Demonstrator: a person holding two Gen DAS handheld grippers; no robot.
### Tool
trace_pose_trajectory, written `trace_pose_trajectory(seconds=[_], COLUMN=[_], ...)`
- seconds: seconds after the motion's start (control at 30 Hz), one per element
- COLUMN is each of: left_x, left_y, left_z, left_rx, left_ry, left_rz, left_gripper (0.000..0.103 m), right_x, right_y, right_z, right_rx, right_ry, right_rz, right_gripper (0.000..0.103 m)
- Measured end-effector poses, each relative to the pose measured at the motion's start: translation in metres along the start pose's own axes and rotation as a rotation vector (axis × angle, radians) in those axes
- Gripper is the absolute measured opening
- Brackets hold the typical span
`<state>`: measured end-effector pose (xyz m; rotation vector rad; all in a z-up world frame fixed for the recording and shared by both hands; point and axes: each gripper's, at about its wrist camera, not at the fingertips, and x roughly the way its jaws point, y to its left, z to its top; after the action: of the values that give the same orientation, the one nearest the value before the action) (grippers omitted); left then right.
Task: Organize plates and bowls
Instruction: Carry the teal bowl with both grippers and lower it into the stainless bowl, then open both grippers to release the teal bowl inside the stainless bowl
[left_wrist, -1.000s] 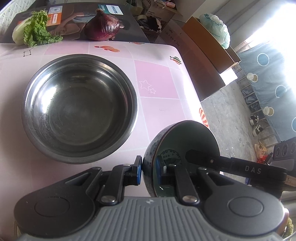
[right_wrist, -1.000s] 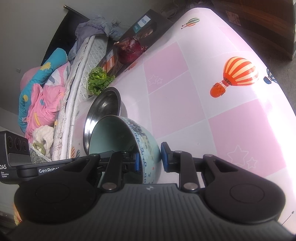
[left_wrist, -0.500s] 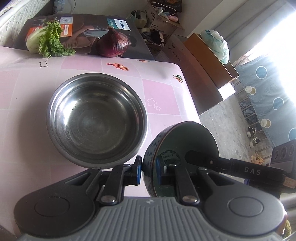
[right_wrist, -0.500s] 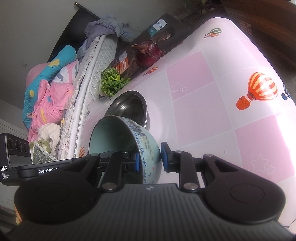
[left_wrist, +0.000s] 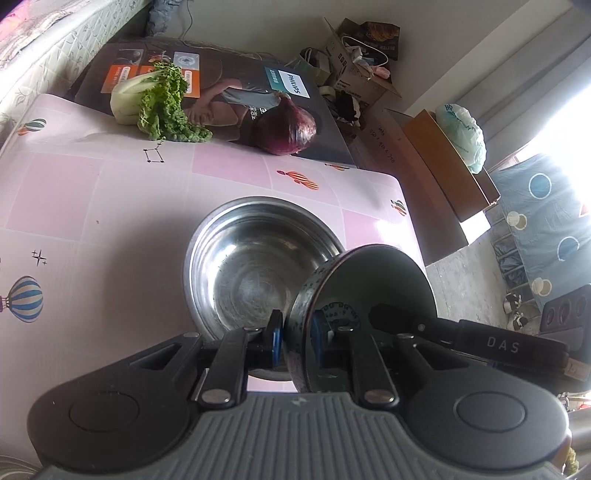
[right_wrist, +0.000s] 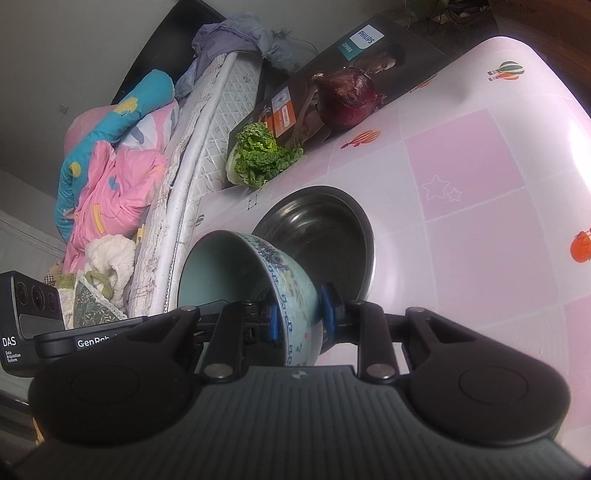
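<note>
Both tools, left (left_wrist: 295, 338) and right (right_wrist: 299, 319), angled downward, clamp one patterned bowl's (right_wrist: 288, 273) rim.

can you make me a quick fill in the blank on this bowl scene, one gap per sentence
1. Both tongs, left and right, are shut on the rim of the same ____ bowl.
2. The large empty bowl on the pink table is made of ____.
3. The red onion rests on a box printed with the brand ____.
4. The leafy ____ lies at the table's far edge.

Missing words: ceramic; steel; Philips; cabbage
</note>
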<state>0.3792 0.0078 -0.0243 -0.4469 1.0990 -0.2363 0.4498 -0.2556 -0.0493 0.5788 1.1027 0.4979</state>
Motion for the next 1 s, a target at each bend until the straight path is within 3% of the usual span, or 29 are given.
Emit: trace_pose_trajectory(seconds=[0.6, 0.83, 1.0], left_x=[0.046, 0.045, 0.033], left_y=[0.049, 0.058, 0.059], left_z=[0.022, 0.02, 0.02], left_rx=[-0.102, -0.128, -0.145], left_ry=[0.05, 0.039, -0.017], left_rz=[0.01, -0.016, -0.058], left_gripper=[0.017, 0.029, 0.035], right_x=[0.08, 0.076, 0.061], right_y=[-0.011, -0.019, -0.017], right_z=[0.03, 0.032, 0.03], right_rx=[0.016, 0.048, 0.048], right_ry=[0.044, -0.003, -0.054], right_rz=[-0.051, -0.026, -0.019], right_gripper=[0.023, 0.024, 0.024])
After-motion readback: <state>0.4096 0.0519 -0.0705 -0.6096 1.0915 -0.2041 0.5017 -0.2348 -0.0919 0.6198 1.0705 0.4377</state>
